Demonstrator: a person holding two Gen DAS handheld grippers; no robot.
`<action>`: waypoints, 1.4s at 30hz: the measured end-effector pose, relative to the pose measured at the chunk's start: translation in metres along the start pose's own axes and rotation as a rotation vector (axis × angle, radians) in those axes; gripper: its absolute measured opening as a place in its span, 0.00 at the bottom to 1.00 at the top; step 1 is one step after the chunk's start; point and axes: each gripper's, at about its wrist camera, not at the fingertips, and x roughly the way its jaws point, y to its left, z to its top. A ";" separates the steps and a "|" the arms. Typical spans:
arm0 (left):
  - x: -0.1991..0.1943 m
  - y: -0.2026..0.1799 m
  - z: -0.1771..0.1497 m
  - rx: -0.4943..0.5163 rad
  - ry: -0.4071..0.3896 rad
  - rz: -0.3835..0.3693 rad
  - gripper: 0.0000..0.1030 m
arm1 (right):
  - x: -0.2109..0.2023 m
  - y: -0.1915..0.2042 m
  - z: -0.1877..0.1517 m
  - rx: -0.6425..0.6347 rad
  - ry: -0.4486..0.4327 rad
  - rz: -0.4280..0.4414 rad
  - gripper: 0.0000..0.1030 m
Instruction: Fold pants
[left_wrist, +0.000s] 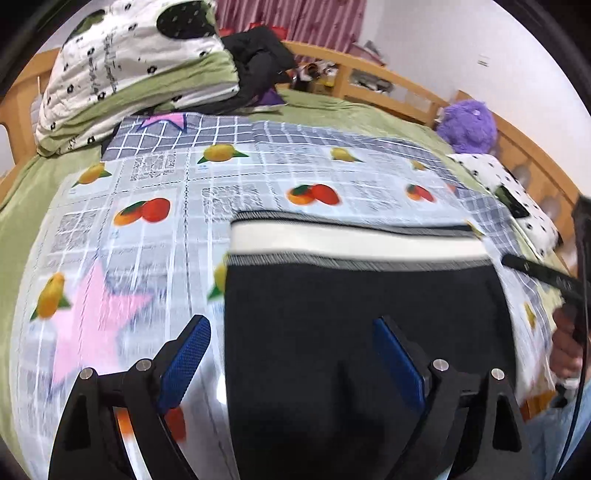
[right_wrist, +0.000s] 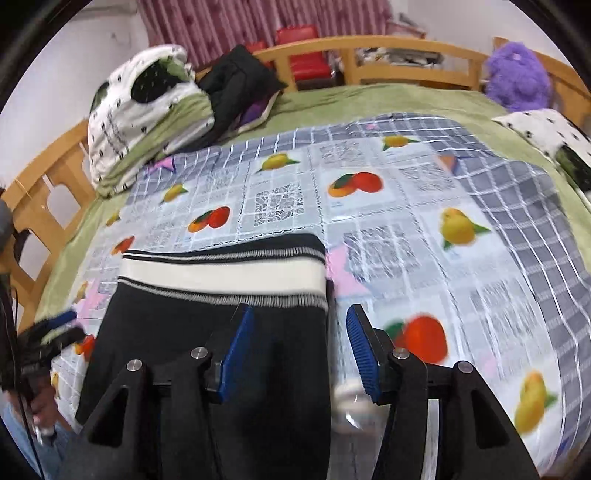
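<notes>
Black pants (left_wrist: 354, 306) with a white and striped waistband (left_wrist: 354, 240) lie flat on a fruit-print cloth (left_wrist: 147, 236) spread over the bed. My left gripper (left_wrist: 291, 332) is open, above the pants' left edge, with one blue pad over the cloth and one over the black fabric. In the right wrist view the pants (right_wrist: 177, 332) lie at lower left. My right gripper (right_wrist: 299, 325) is open and straddles the pants' right edge just below the waistband (right_wrist: 221, 275). The left gripper (right_wrist: 55, 328) shows blurred at the far left there.
A folded white and green quilt (left_wrist: 125, 74) and a dark jacket (left_wrist: 258, 59) lie at the head of the bed. A purple plush toy (left_wrist: 467, 125) and a spotted pillow (left_wrist: 506, 184) sit at the right. A wooden bed rail (right_wrist: 388, 55) runs behind.
</notes>
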 end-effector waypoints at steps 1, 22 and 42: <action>0.011 0.005 0.003 -0.018 0.015 0.002 0.85 | 0.009 -0.002 0.003 0.009 0.013 -0.003 0.51; 0.063 0.030 0.007 -0.141 0.059 -0.149 0.39 | 0.077 -0.024 0.005 0.100 0.065 0.224 0.52; 0.052 0.108 0.055 -0.255 0.062 -0.028 0.34 | 0.116 0.039 0.048 0.062 0.016 0.243 0.41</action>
